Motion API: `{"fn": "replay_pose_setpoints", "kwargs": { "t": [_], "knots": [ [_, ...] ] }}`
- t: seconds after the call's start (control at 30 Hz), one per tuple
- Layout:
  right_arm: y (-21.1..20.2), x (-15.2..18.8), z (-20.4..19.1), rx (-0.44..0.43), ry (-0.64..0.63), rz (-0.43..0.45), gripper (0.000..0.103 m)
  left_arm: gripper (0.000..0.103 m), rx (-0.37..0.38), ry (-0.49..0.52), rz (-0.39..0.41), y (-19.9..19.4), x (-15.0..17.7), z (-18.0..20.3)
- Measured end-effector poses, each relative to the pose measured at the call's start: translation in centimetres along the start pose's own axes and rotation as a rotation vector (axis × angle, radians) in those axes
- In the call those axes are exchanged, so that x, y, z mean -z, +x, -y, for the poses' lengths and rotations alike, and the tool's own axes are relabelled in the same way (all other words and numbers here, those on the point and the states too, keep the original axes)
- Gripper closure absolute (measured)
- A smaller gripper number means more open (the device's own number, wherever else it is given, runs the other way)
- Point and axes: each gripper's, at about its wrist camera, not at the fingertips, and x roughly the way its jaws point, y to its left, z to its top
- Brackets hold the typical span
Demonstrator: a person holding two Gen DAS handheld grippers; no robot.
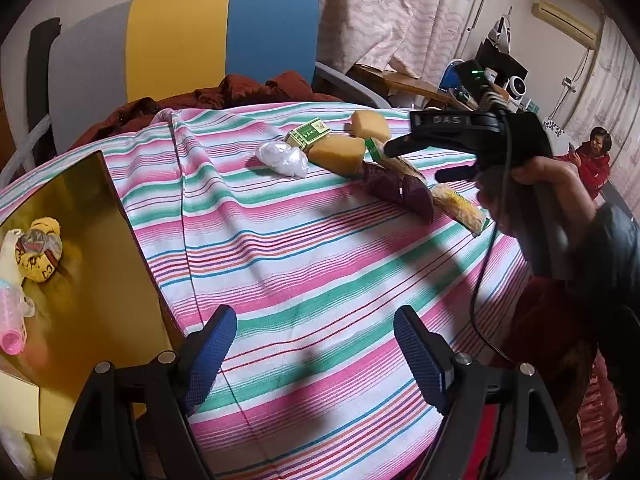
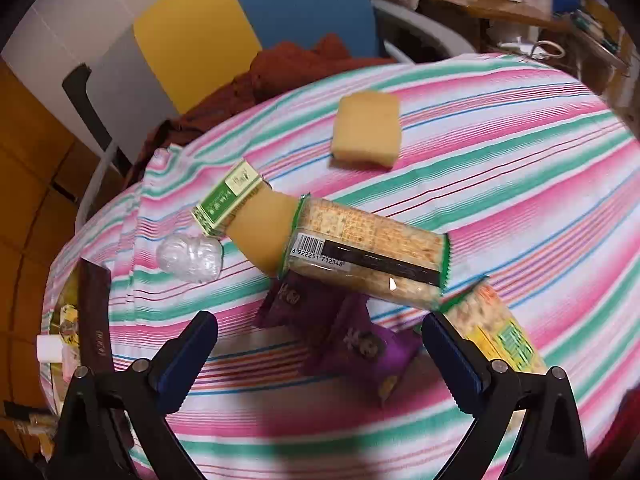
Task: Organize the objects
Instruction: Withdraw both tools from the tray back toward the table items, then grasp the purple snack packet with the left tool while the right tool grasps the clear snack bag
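Crackers — the barcoded cracker pack (image 2: 366, 250) is my landmark, its left end resting on a yellow sponge (image 2: 262, 232). I hold my right gripper (image 2: 320, 344) wide just before it, over purple packets (image 2: 352, 336); my left gripper (image 1: 316, 356) gapes too — empty.

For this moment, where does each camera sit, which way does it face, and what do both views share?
Left wrist: on the left gripper, jaws open over the striped cloth, facing the far chair; shows the person's right hand on the right gripper and a gold box at left.
Right wrist: on the right gripper, jaws open above the purple packets and cracker pack.
Shared: green box, sponges, crumpled plastic.
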Motion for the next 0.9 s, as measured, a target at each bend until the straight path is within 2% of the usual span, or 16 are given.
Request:
{"fn": "replay_pose_setpoints", "kwargs": {
  "t": [0.1,0.13,0.17,0.23,0.27,0.3,0.37,0.53,0.6,0.7,0.77,0.83,0.9],
  "knots": [
    [1.1,0.3,0.1,-0.071,0.000,-0.060,0.000,0.021,0.007,-0.007,-0.009,0.2,0.2,-0.2],
    [1.0,0.6,-0.2,-0.112,-0.008,-0.077,0.000,0.021,0.006,-0.009,-0.012,0.3,0.2,-0.2],
    [0.7,0.9,-0.4,-0.191,-0.014,-0.092,0.001,0.021,0.007,-0.012,-0.014,0.4,0.2,-0.3],
    [-0.4,1.2,-0.8,-0.288,-0.023,-0.070,0.001,0.021,0.007,-0.015,-0.020,0.6,0.0,-0.4],
    [-1.5,1.1,-0.7,-0.324,-0.019,-0.025,0.001,0.021,0.007,-0.014,-0.022,0.7,0.0,-0.3],
    [-2.0,1.1,-0.3,-0.332,-0.006,0.001,0.001,0.021,0.007,-0.010,-0.025,0.8,-0.1,-0.3],
    [-2.6,0.9,1.2,-0.296,0.055,0.050,0.001,0.021,0.001,-0.001,-0.036,1.2,-0.2,-0.1],
    [-2.5,0.6,3.5,-0.138,0.147,0.072,0.001,0.021,-0.006,0.002,-0.062,2.5,-0.8,0.2],
    [-3.1,0.3,4.7,-0.079,0.195,0.108,0.001,0.021,-0.015,-0.004,-0.073,3.0,-1.3,0.5],
    [-5.1,0.3,6.9,-0.097,0.295,0.206,0.001,0.021,-0.013,0.028,-0.066,3.6,-2.4,1.7],
    [-6.5,0.5,8.2,-0.063,0.353,0.275,0.001,0.021,0.003,0.043,-0.059,4.1,-3.5,2.5],
    [-7.3,0.9,9.4,-0.069,0.407,0.312,0.001,0.021,-0.002,0.067,-0.050,4.6,-4.3,3.3],
    [-7.7,1.2,10.4,-0.081,0.460,0.329,0.001,0.027,0.021,0.082,-0.059,5.5,-5.3,3.9]
  ]
}}
